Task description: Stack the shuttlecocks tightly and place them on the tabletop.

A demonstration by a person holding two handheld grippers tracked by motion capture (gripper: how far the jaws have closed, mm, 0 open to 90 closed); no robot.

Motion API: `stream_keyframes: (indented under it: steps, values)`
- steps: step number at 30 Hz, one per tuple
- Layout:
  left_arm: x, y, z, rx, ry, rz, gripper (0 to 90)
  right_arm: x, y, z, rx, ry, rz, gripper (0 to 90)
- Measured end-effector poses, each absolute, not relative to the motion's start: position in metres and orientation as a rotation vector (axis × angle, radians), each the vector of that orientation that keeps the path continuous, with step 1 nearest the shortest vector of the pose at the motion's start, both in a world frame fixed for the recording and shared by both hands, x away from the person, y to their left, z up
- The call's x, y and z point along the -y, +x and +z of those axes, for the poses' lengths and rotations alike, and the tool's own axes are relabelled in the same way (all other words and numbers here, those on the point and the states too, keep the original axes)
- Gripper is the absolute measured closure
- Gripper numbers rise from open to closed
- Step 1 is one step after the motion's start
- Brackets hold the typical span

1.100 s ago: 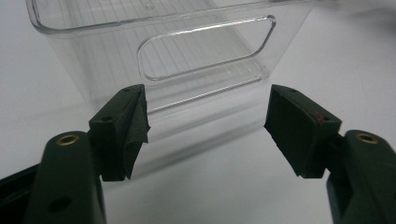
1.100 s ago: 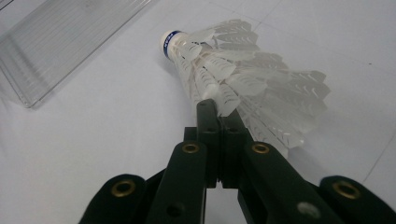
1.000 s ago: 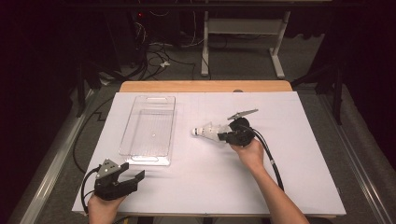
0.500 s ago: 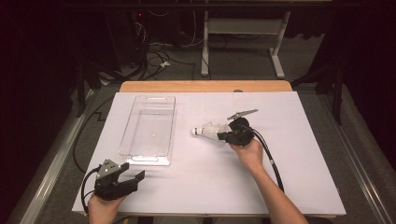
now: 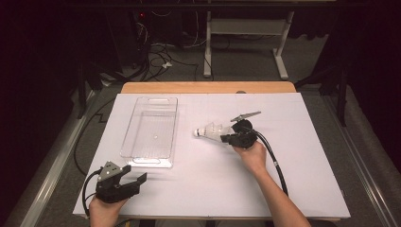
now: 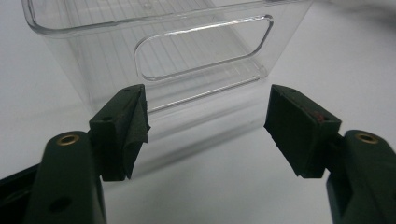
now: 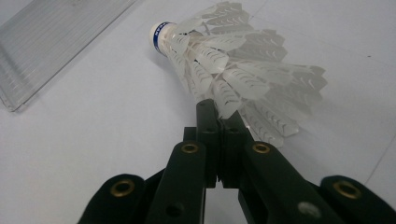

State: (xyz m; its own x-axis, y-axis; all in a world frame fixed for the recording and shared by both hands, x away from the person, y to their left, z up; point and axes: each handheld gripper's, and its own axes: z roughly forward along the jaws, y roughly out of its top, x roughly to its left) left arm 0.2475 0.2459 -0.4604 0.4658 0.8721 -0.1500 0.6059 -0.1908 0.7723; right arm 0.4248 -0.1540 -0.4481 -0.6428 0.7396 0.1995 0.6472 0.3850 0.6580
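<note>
Shuttlecock (image 7: 233, 65): lay on its side on the white table (image 5: 302, 161), near mid-table — cork end toward the clear bin (image 5: 151, 132), feather skirt toward the right gripper.
Right gripper (image 7: 219, 112): jaws pressed together, pinching a feather at the skirt's rim.
Left gripper (image 6: 205, 126): jaws spread wide, nothing between them — held at the table's near left corner, facing the bin's handle end.
Bin: well apart from the shuttlecock.
</note>
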Motion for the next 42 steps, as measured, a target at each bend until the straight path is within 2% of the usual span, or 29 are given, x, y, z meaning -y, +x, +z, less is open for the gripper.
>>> stream_keyframes:
  steps: [11, 29, 42]
  values:
    - [-0.246, 0.248, -0.460, -1.236, 1.904, 0.412, 31.0, 0.154, 0.426, -0.449, -2.503, 1.271, 1.099, 87.3]
    - [-0.246, 0.248, -0.461, -1.236, 1.900, 0.414, 31.1, 0.157, 0.423, -0.449, -2.479, 1.297, 1.064, 64.6]
    - [-0.246, 0.249, -0.461, -1.234, 1.897, 0.406, 31.0, 0.161, 0.413, -0.448, -2.438, 1.271, 1.070, 53.9]
